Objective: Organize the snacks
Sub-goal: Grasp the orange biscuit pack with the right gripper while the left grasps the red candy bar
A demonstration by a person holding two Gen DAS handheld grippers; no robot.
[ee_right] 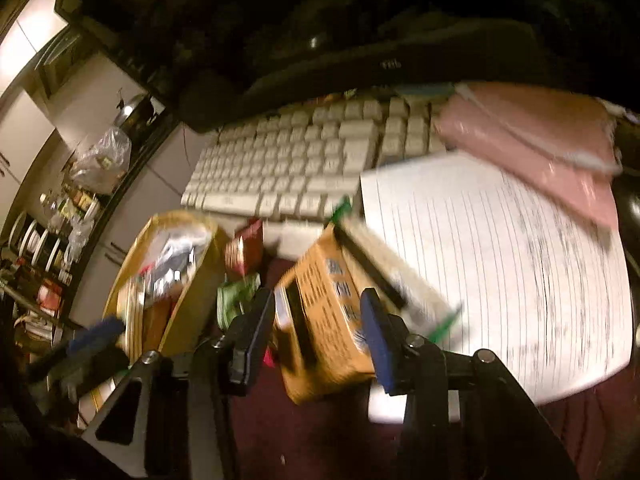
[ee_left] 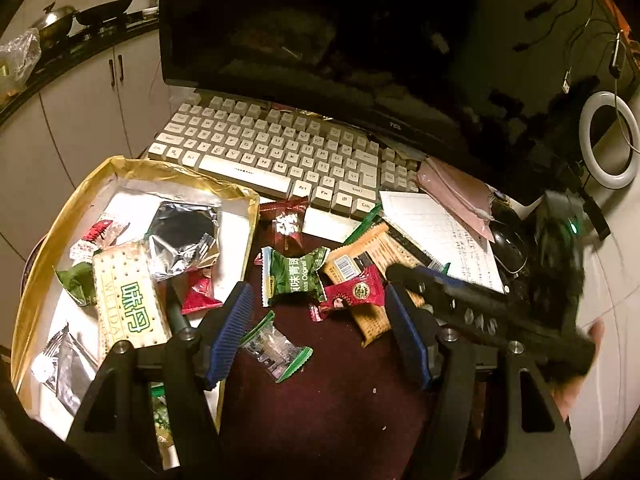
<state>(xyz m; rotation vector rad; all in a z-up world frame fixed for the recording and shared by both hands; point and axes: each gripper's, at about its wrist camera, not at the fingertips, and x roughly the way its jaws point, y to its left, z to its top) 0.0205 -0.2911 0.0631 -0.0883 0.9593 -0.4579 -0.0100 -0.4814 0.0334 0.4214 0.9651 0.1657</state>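
Left gripper (ee_left: 320, 328) hovered over the dark red tabletop (ee_left: 340, 400), jaws released and holding nothing, a clear green-edged candy (ee_left: 276, 350) lying between them. Open room for moving was only the bare strip nearest the camera. Right gripper (ee_right: 316, 328) had jaws apart around an orange snack pack (ee_right: 320, 312); the frame was blurred, so I could not tell whether they gripped it. Gold-rimmed tray (ee_left: 52, 232) sat at the left edge of the tabletop, holding one large cracker pack (ee_left: 128, 296), two silver pouches and several small red and green sweets. Loose on the tabletop beside the tray: one green pea packet (ee_left: 294, 276), one dark red sweet (ee_left: 356, 290), one red packet (ee_left: 286, 222) touching the keyboard (ee_left: 272, 152), two orange packs. One keyboard along the far edge, one lined sheet (ee_left: 444, 236) at right, one monitor (ee_left: 320, 40) behind.
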